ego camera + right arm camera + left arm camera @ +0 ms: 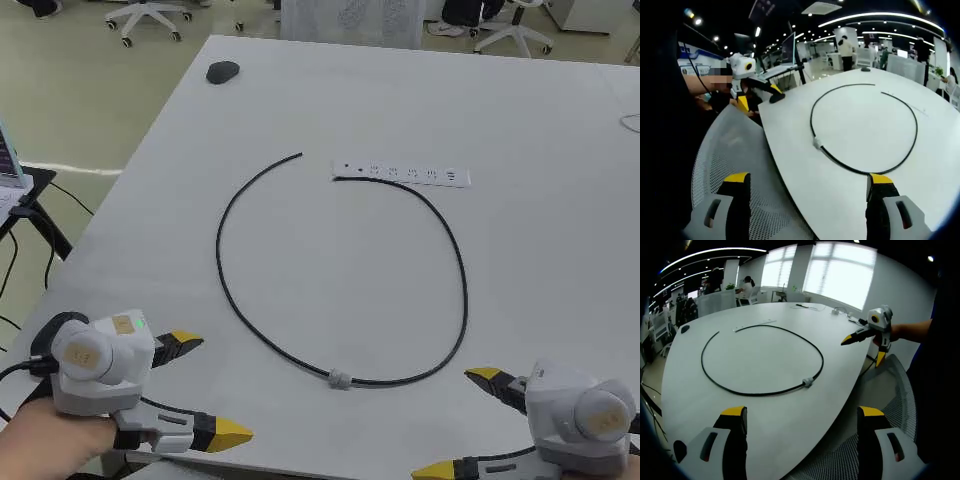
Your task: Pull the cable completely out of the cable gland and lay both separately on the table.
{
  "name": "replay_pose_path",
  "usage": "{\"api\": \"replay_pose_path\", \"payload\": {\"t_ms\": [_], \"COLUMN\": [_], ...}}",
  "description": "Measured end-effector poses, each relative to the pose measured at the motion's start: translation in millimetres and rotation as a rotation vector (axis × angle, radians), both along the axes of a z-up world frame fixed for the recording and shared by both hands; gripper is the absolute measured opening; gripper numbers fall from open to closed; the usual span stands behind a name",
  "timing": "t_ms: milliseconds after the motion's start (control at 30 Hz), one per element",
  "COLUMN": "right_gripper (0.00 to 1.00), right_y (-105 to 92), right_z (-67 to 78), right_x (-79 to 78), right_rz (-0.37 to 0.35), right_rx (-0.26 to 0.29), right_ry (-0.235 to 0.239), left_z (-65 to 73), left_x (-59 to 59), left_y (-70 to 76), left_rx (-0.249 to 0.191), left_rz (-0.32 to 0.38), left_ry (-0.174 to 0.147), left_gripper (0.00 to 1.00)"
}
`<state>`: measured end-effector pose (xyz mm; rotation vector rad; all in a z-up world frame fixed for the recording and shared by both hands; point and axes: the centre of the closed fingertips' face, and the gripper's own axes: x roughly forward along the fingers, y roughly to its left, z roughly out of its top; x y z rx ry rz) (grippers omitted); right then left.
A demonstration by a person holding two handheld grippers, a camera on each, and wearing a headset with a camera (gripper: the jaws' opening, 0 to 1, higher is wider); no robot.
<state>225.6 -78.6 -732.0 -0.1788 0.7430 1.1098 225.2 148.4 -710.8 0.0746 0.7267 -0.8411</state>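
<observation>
The cable is lying in a wide, open loop in the middle of the white table. The cable gland is sitting on the nearest part of that loop with the cable running through it, so the two are not yet separated. The cable's two ends are resting apart at the far side of the loop. One is pointing far and right. The other is lying just beside the left end of a white power strip.

We are holding both grippers at the near edge of the table, and the gland is lying between them and a little farther away, apart from both. The left gripper is hovering at the near left with its yellow-tipped jaws spread wide and nothing between them. In its own view the gland is showing ahead, above the gap between the jaws. The right gripper is hovering at the near right, jaws likewise parted and carrying nothing. In its view the gland is lying ahead, closer to the left jaw. Neither gripper is touching cable or gland.

Farther out, a dark mouse is sitting near the far left corner of the table. Office chairs are standing on the floor beyond.
</observation>
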Motion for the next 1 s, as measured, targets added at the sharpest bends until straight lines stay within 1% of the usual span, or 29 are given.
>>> {"api": "replay_pose_path", "payload": {"t_ms": [133,200,233,267,333,400,567,633,733,833,1000], "right_gripper": [0.97,0.99,0.99,0.99,0.99,0.99,0.99,0.99,0.99,0.98,0.97], "right_y": [1.3,1.8,1.7,2.0,3.9,5.0,9.6,12.3,12.3,13.5,18.4], "right_z": [-0.8,-1.8,-2.4,-2.5,-2.5,-3.5,-2.7,-2.5,-4.9,-4.2,-5.5], "right_x": [0.6,1.5,2.6,2.6,2.3,2.6,5.5,6.1,7.3,9.3,12.2], "right_rz": [0.002,-0.001,-0.003,-0.004,-0.003,0.002,0.003,0.004,0.006,0.001,0.001], "right_rx": [-0.001,-0.003,-0.007,-0.006,-0.002,-0.009,-0.003,0.002,-0.009,-0.006,-0.009], "right_ry": [-0.002,-0.005,-0.012,-0.01,-0.006,-0.007,-0.008,-0.007,-0.004,-0.003,0.001], "left_z": [-1.4,-1.6,1.8,2.2,-0.4,-1.6,-4.5,-4.8,-6.6,-6.8,-6.6], "left_x": [0.6,1.0,1.2,2.0,2.0,1.7,1.5,1.9,2.8,3.8,4.7], "left_y": [1.1,1.1,-3.8,-3.1,-0.5,-1.1,-1.6,-2.3,-2.6,-2.7,-2.4], "left_rx": [0.001,-0.007,-0.055,-0.052,-0.027,-0.027,-0.029,-0.029,-0.029,-0.026,-0.03], "left_rz": [-0.003,-0.002,0.005,0.01,0.005,0.002,-0.007,-0.015,-0.019,-0.025,-0.032], "left_ry": [0.003,0.006,0.009,0.004,0.003,0.008,0.017,0.016,0.019,0.017,0.019], "left_gripper": [0.9,0.91,0.93,0.94,0.93,0.94,0.96,0.95,0.97,0.99,0.99]}}
